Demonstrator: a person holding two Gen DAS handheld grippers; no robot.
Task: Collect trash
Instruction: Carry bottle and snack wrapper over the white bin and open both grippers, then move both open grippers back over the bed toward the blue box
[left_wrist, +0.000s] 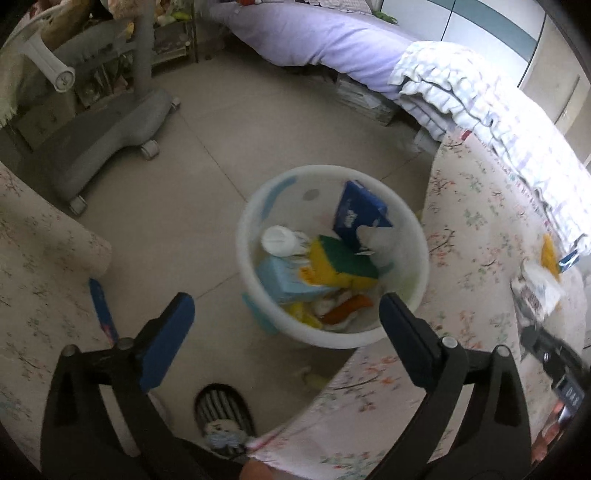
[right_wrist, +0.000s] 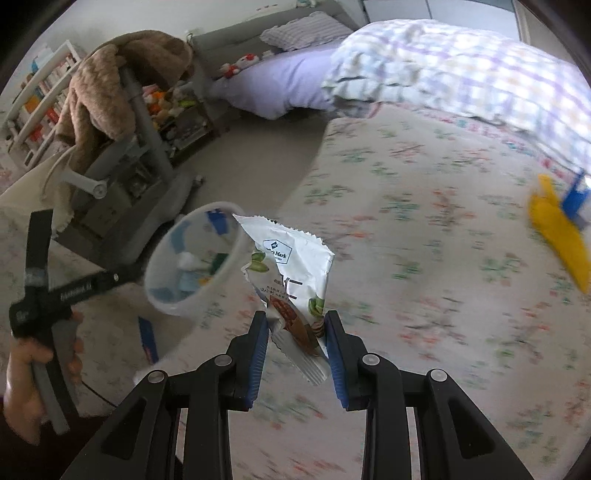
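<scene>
A white round bin (left_wrist: 255, 206) stands on the tiled floor beside the floral bedspread. It holds a blue packet (left_wrist: 360, 214), a yellow-green sponge (left_wrist: 340, 258), a light blue box and other scraps. My left gripper (left_wrist: 288, 308) hangs over the bin's near rim, open wide, with nothing between its pads. My right gripper (right_wrist: 295, 325) is over the bedspread, shut on a crumpled white snack wrapper (right_wrist: 291, 258). The bin (right_wrist: 162, 291) lies to its left. A yellow packet (right_wrist: 557, 236) and a blue item (right_wrist: 576, 195) lie on the bedspread at far right.
A blue wrapper (left_wrist: 103, 310) lies on the floor by the left bedspread edge. A striped slipper (left_wrist: 221, 406) is below the bin. A grey wheeled chair base (left_wrist: 103, 133) stands at back left. A lilac bed (left_wrist: 314, 40) and a checked quilt (left_wrist: 498, 110) lie behind.
</scene>
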